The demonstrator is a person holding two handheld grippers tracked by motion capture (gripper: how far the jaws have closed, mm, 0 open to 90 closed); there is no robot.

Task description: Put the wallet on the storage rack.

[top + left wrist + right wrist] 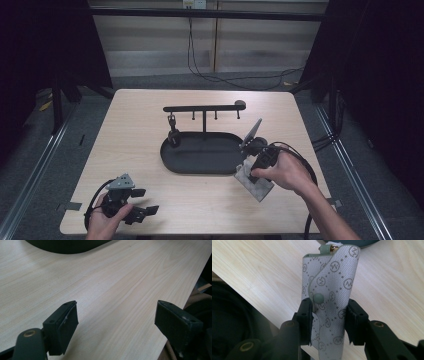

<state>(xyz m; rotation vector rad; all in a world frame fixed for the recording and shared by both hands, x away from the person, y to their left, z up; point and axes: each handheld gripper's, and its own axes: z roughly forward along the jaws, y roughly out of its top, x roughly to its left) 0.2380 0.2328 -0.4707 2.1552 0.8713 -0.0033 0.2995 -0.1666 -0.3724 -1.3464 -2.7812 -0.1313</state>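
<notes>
Grey patterned key pouch [329, 295] sits pinched between the pads of the right gripper [328, 321], lifted just off the table [150, 120] beside the black tray [200, 155] of the hook stand [204, 108]. Pickup looks done, I judge; hanging it on a hook remains. Left gripper [116, 322] rests near the table's front edge, jaws spread and empty.

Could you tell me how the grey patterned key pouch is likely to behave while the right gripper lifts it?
The key pouch looks like soft textured fabric, so it will probably flex rather than stay stiff; its snapped flap already bows. It seems thin and likely light. The right gripper pinches it across its width, and the woven surface should resist slipping. It may sag toward the table.
</notes>
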